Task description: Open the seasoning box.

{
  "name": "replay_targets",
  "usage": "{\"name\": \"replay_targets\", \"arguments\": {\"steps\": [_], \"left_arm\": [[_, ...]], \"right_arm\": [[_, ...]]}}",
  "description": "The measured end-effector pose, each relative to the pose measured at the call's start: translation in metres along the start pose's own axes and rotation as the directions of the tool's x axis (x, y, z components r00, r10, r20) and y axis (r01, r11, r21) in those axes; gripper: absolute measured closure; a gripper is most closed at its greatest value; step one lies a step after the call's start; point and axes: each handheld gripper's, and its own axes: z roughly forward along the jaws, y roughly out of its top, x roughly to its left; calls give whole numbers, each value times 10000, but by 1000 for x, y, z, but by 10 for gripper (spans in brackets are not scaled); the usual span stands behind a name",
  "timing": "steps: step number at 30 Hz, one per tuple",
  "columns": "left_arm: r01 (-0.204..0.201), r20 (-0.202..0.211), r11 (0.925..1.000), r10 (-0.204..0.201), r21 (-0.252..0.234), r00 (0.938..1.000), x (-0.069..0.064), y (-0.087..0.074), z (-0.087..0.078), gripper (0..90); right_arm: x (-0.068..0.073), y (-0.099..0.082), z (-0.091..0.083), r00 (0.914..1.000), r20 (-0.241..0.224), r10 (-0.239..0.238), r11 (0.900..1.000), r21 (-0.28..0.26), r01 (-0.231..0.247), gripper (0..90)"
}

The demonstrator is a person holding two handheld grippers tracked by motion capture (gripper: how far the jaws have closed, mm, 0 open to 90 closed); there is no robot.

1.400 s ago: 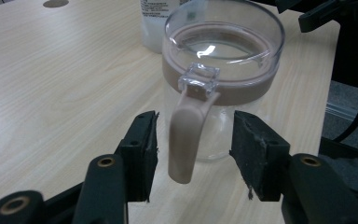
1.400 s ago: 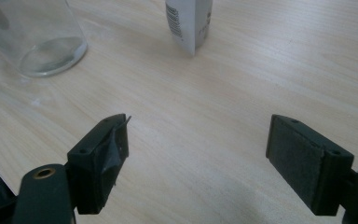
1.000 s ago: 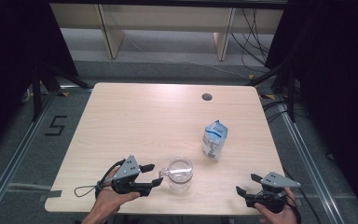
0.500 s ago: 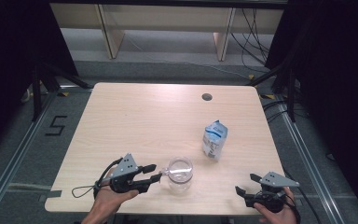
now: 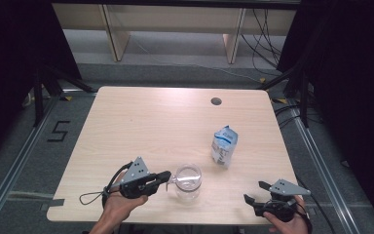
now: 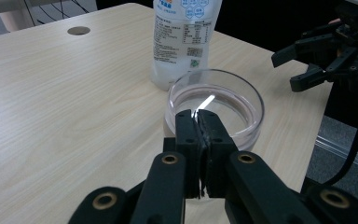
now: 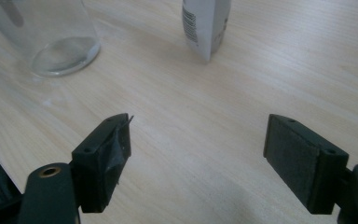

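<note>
At table's near edge: left claw [image 6: 199, 122] just clamped on glass jar [image 6: 223, 100] rim; right claw [image 7: 200, 154] wide, empty.

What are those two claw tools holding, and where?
The left gripper pinches the glass jar by its near rim. The right gripper stands open above the table, holding nothing.

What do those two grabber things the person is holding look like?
Both are black. The left gripper and right gripper each carry a grey three-cornered plate on top. The fingers are chunky black blocks with brass-coloured rivets. A thin black cable loops from the left one.
</note>
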Motion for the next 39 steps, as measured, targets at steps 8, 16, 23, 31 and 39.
{"name": "replay_targets", "arguments": {"steps": [8, 16, 23, 31, 39], "left_arm": [[-61, -180, 9999, 64, 146, 9998, 1, -2, 6, 871], [-41, -162, 9999, 43, 111, 9999, 1, -4, 9, 870], [-62, -195, 9999, 64, 81, 9998, 0, -5, 9, 870], [-5, -233, 10000, 5, -14, 9997, 1, -8, 8, 865], [-50, -272, 9999, 48, -89, 9996, 1, -8, 8, 864]], "right_arm": [[4, 4, 2, 9969, -92, -778, 9961, -424, 774, 332], [7, 6, 4, 9948, -221, -995, 9940, -475, 984, 361], [12, 8, 4, 9924, -414, -1162, 9917, -606, 1136, 428], [28, 22, 14, 9825, -1138, -1475, 9816, -1383, 1314, 589], [37, 31, 21, 9798, -949, -1759, 9729, -1685, 1584, 658]]}}
